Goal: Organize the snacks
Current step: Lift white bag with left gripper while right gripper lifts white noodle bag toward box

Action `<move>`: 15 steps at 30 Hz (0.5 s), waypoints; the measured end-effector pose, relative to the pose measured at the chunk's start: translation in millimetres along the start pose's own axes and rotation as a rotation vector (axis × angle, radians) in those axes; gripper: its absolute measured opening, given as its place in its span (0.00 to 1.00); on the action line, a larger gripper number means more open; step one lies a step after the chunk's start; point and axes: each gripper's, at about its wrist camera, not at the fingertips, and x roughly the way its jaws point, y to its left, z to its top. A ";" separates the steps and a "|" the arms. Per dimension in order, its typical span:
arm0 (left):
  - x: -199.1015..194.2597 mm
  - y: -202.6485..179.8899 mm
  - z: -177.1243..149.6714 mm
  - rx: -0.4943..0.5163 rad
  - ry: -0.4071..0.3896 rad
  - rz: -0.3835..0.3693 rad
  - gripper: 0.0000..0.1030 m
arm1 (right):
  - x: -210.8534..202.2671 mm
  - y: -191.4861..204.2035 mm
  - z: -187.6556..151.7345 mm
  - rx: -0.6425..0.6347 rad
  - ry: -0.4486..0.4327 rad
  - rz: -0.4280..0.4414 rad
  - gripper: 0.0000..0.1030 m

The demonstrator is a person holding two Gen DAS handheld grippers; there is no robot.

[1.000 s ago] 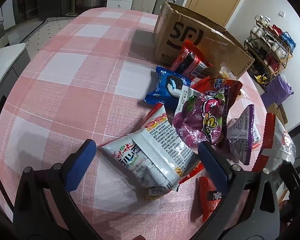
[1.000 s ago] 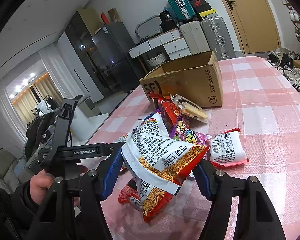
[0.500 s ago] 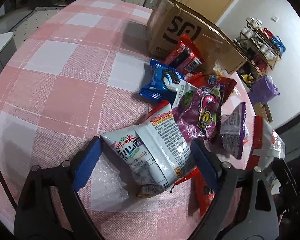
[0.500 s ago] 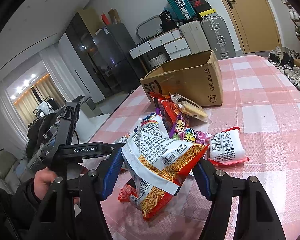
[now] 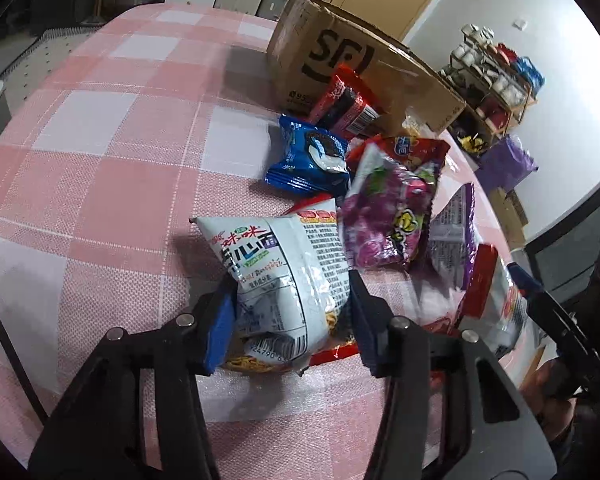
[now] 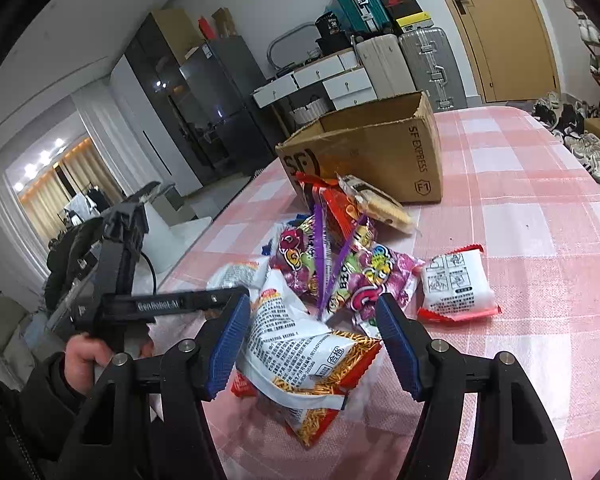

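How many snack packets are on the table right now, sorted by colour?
White packets: 3
Purple packets: 2
Red packets: 2
Blue packet: 1
Clear biscuit packet: 1
Total: 9 in view; the pile overlaps, so more may be hidden.
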 end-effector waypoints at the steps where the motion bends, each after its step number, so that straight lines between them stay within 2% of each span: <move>1: 0.8 -1.2 -0.3 0.008 -0.001 0.003 0.45 | 0.4 -1.2 -0.4 0.000 0.005 -0.001 0.65; 9: 2.0 1.9 -2.5 -0.005 -0.004 -0.028 0.41 | 15.5 -6.6 -11.1 0.038 0.083 0.019 0.66; 15: 0.5 3.0 -3.7 -0.010 -0.004 -0.037 0.41 | 20.1 -10.5 -14.4 0.075 0.110 0.060 0.67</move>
